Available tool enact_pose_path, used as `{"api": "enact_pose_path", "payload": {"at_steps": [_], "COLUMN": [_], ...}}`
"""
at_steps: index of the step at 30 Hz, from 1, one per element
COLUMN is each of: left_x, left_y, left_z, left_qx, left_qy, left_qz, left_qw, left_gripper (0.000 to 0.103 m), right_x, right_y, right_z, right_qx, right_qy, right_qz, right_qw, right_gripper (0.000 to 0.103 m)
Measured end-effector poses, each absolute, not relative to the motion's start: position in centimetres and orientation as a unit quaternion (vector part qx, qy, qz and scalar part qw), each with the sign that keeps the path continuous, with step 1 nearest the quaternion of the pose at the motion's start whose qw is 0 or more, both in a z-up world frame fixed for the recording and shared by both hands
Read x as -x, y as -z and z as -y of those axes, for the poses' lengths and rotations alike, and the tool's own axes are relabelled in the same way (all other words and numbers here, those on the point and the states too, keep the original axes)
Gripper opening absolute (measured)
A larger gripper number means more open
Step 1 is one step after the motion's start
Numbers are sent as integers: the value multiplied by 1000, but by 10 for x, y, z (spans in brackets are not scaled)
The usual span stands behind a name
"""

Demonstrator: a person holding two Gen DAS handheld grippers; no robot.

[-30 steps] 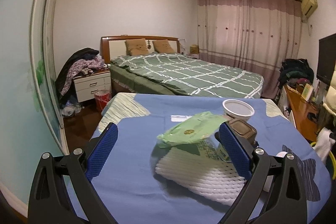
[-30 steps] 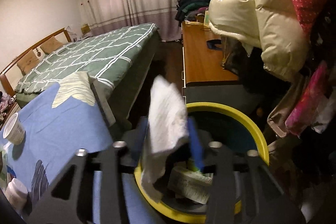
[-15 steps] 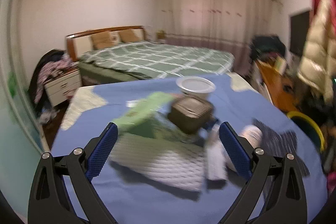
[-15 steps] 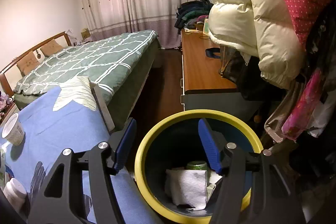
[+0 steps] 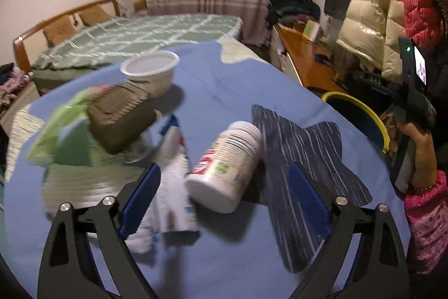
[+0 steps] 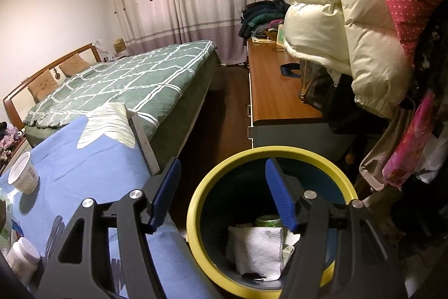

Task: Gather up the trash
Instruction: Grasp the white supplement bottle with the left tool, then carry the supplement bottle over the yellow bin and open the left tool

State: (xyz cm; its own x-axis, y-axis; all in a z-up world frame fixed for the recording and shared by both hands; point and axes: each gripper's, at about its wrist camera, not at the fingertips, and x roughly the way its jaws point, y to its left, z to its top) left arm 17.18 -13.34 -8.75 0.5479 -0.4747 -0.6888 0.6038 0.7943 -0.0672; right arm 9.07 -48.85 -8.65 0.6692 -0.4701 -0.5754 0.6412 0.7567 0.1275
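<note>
Bottle (image 5: 225, 166) lying, cap pointing away

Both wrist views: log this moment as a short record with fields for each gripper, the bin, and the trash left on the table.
left gripper: open, empty, fingers either side of the white plastic pill bottle lying on its side
right gripper: open, empty, above the yellow-rimmed round bin
bin contents: white paper towel, green can
still on blue tablecloth: white plastic cup, dark brown box, crumpled white wrapper, green packet
</note>
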Motion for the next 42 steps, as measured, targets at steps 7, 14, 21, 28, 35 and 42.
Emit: {"api": "enact_pose_path", "payload": {"at_steps": [7,14,21,28,35,42], "left_x": [-199,-208,-211,-207,-201,-198], "left_y": [106,117,121,115,103,93], "left_z": [155,162,169,178,200,235], "left_qx": [-92,-95,-91,-89,-92,-106], "left_qy": [318,319,307,298,308,332], "left_qz": [-399,-421,-431,-428,-416,-409], "left_qw": [855,844,844,849,850,843], "left_gripper": [77,60,47,47,47,47], "right_x": [-93,-94,-93,-90,-83,-65], "right_y": [87,87,87,87,82,69], "right_z": [488,488,489,490,493,505], "right_qx": [-162,-169,-173,-178,-185,-181], "right_qy": [299,291,289,285,277,270], "right_qz": [-266,-267,-264,-260,-252,-242], "right_qw": [902,903,904,905,908,914], "right_gripper": [63,63,63,63,63,63]}}
